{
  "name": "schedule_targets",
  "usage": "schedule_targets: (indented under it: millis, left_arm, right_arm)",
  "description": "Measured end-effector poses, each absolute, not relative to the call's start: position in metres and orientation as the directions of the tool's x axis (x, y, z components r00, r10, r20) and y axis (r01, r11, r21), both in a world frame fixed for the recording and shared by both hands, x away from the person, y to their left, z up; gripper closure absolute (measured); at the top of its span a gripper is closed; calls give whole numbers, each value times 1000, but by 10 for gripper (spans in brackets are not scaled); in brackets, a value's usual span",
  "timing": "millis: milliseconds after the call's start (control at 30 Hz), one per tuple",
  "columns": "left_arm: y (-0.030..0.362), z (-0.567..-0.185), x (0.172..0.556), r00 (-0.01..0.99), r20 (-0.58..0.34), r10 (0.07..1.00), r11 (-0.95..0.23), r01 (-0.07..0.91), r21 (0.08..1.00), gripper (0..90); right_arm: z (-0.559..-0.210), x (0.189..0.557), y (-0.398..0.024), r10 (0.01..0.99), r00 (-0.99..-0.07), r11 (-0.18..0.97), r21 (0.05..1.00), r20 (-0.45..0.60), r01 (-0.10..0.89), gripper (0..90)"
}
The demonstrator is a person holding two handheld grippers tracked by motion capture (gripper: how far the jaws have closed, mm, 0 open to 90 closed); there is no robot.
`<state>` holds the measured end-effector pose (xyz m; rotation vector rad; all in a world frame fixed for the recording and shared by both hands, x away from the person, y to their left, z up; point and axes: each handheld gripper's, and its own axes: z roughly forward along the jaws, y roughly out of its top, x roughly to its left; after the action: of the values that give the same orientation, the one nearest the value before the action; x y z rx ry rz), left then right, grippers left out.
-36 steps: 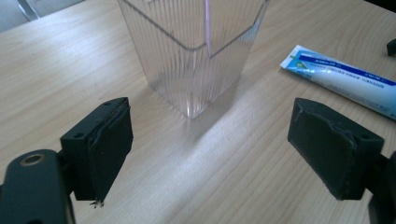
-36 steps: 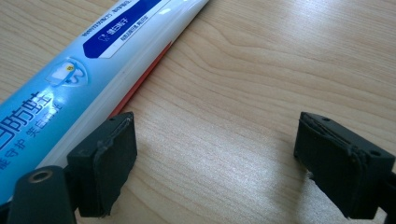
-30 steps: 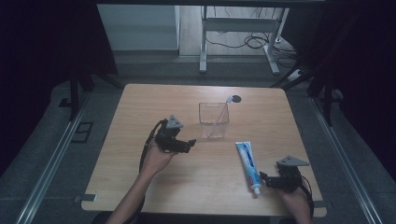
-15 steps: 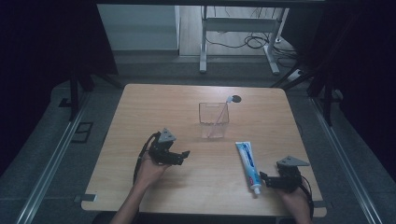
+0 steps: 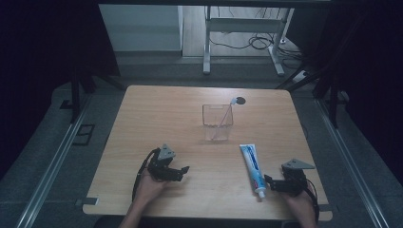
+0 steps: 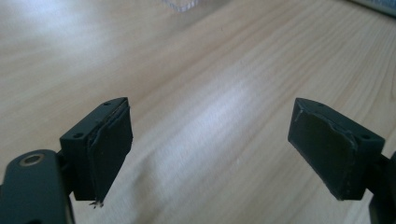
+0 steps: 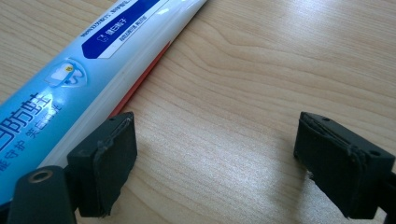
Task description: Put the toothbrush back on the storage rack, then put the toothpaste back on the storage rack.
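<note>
Dim floor rings the wooden desk (image 5: 157,114), where the right tongs (image 5: 272,182) rest agape near the front right corner just beside the toothpaste tube (image 5: 251,167), seemingly poised to take it, while the left tongs (image 5: 183,171) lie spread, empty, near the front edge.

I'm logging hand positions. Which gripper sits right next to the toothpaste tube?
The right gripper: its open jaws lie just beside the toothpaste tube near its cap. The left gripper, also open, rests over bare wood, well apart.
</note>
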<state>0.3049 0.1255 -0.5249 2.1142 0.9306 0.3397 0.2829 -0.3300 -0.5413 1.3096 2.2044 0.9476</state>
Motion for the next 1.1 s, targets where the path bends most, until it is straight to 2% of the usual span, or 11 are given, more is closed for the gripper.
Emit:
schedule_targets:
  millis: [133, 400, 1100]
  left_arm:
    - [128, -534, 297, 687, -73, 723, -424, 525, 738, 141]
    - [127, -543, 288, 679, -26, 734, -477, 541, 692, 143]
    - [127, -544, 287, 660, -24, 751, -464, 553, 692, 141]
  right_arm:
    - [-541, 283, -330, 879, -477, 329, 726, -2, 603, 128]
    - [-541, 283, -330, 879, -476, 328, 727, 0, 604, 128]
    - [-541, 281, -332, 885, -466, 313, 733, 6, 604, 170]
